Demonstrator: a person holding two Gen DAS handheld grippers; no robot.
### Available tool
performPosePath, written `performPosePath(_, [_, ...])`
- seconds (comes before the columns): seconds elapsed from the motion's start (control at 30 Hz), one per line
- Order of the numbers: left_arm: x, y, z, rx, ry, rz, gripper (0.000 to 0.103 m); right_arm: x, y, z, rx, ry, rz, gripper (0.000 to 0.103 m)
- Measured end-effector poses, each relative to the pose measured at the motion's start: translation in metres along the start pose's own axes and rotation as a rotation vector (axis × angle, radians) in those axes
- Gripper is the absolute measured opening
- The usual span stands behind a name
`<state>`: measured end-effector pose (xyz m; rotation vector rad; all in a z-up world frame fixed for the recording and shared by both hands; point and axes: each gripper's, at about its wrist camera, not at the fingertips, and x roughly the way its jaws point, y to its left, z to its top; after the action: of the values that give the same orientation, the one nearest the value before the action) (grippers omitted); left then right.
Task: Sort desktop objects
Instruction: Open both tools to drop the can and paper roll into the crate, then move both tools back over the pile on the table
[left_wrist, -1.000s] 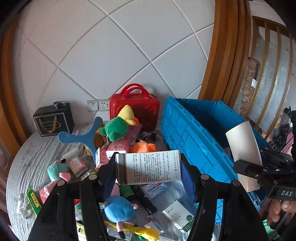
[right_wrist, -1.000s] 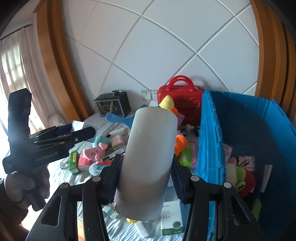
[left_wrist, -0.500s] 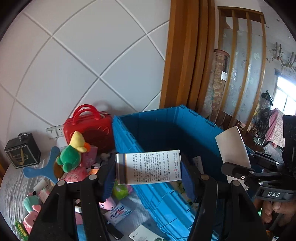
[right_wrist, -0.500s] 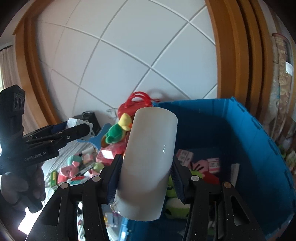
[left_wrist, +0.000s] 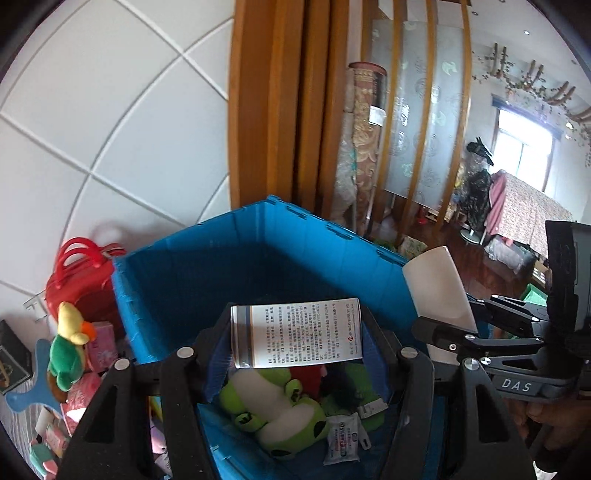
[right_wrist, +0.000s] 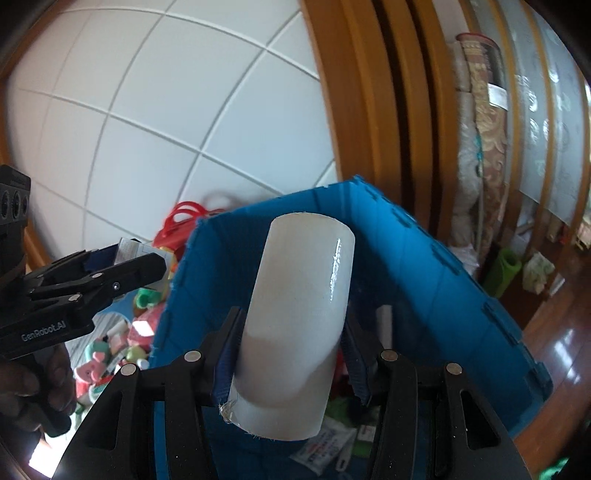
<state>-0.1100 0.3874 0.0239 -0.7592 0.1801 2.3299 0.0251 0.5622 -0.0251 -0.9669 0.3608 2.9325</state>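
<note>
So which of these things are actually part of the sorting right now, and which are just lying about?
In the job:
- printed box, clamped in the left gripper
- white tube, clamped in the right gripper
- blue crate, below both

Lying about:
- green frog plush, in the crate
- red case, beside the crate
- parrot plush, on the pile

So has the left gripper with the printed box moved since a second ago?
Yes. The left gripper, shut on the printed box, has swung right from above the cluttered table to over the blue crate, judged against the red bag.
</note>
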Motion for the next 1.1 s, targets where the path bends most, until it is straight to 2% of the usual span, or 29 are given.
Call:
performPosePath(0.17, [0.022, -0.015, 0.008, 0.017, 0.016, -0.022, 0.061, 0.006, -0.014, 0.002, 0.022, 0.012, -0.034, 0.050])
performPosePath(0.27, [0.028, -0.012, 0.012, -0.019, 0.016, -0.041, 0.064, 0.007, -0.018, 0.005, 0.021, -0.001, -0.061, 0.051])
performPosePath(0.3, [0.026, -0.008, 0.013, -0.044, 0.010, -0.074, 0.074, 0.005, -0.018, 0.006, 0.019, -0.014, -0.080, 0.064])
performPosePath(0.33, [0.023, -0.006, 0.014, -0.065, 0.000, -0.082, 0.090, 0.003, -0.017, 0.008, 0.017, -0.024, -0.092, 0.079])
performPosePath(0.37, [0.020, -0.004, 0.014, -0.073, -0.015, -0.061, 0.097, -0.001, -0.016, 0.009, 0.017, -0.045, -0.105, 0.103])
performPosePath(0.4, [0.017, -0.003, 0.013, -0.072, -0.024, -0.037, 0.101, -0.004, -0.014, 0.010, 0.017, -0.062, -0.114, 0.102])
performPosePath(0.53, [0.008, 0.016, 0.000, -0.090, -0.007, 0.031, 0.101, 0.001, -0.004, 0.013, -0.002, -0.049, -0.085, 0.102])
performPosePath(0.73, [-0.028, 0.059, -0.044, -0.138, 0.010, 0.141, 0.101, 0.019, 0.043, 0.012, -0.065, -0.024, 0.041, 0.102])
performPosePath(0.93, [-0.073, 0.111, -0.118, -0.217, 0.074, 0.267, 0.101, 0.035, 0.127, 0.000, -0.213, 0.012, 0.199, 0.102])
performPosePath(1.1, [-0.112, 0.161, -0.203, -0.314, 0.178, 0.383, 0.101, 0.050, 0.199, -0.025, -0.303, 0.077, 0.300, 0.102])
